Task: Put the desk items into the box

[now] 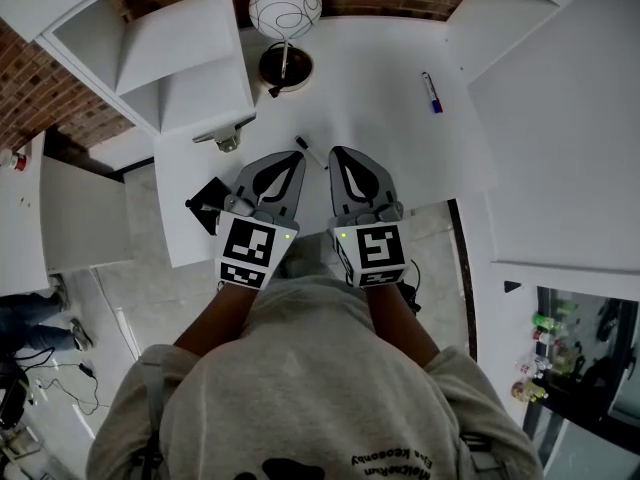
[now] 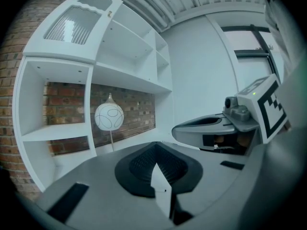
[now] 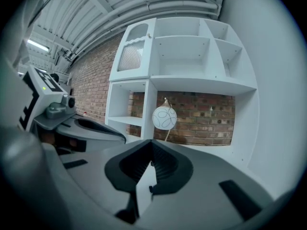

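left gripper (image 2: 154, 150): jaws pressed together with nothing between them; it hung over the near edge of the desk (image 1: 385, 138).
right gripper (image 3: 151, 150): likewise closed and empty, just beside the left one, pointing the same way.
nearest item: a black pen (image 1: 308, 151) lay on the desk just ahead of the two tips, roughly between them.
other items: a blue marker (image 1: 431, 93) lay well apart to the right; a small metal piece (image 1: 228, 138) sat by the shelf unit (image 1: 170, 58) on the left; a black object (image 1: 208, 205) sat at the desk's left edge, and i couldn't tell what it was.
box: from where i stood, none could be picked out.
step, as i judged it: lining up for a first pick; nothing gathered yet.
doing it well: spread one pair of jaws before going down, tip the nose towards the desk, straddle the pen across its middle and close squarely, keeping the other gripper clear.
risk: a thin pen on a smooth top could roll or skid towards the lamp (image 1: 285, 8).
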The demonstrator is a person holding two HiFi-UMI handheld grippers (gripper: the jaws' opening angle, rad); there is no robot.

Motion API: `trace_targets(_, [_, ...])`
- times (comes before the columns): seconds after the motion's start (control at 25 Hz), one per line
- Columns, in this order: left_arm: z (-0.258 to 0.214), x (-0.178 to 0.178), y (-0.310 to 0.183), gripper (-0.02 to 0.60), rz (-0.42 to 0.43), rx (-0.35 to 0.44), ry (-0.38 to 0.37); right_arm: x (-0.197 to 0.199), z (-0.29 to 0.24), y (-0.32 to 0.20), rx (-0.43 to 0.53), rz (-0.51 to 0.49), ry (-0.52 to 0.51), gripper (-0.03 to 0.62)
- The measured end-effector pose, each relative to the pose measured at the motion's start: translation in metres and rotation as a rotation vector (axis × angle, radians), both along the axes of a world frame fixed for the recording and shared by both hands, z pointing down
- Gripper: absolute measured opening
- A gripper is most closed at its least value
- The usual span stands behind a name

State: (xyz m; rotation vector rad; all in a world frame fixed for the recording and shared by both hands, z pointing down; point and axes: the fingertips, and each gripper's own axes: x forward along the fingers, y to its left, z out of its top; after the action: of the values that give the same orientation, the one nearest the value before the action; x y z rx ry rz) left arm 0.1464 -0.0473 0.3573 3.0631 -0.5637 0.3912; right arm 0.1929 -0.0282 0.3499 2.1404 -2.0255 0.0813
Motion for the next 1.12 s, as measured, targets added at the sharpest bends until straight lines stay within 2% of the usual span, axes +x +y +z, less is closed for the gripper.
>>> trace_targets(0.2, [0.012,0.007,-0.001,0.008,0.008,-0.022,-0.007,0.009,0.016,-0.001,-0.028,0.009,-0.005,0.017])
trace_targets(0.48, [0.036,0.015,-0.005,0.008,0.031,-0.031,-0.028,0.005,0.036,-0.016,-0.044,-0.030,0.006,0.017])
trace_targets(1.12, [0.098,0.020,-0.036,0.008,-0.033,-0.124,-0.048,0.021,0.095,-0.044,-0.137,-0.015,-0.020,0.017])
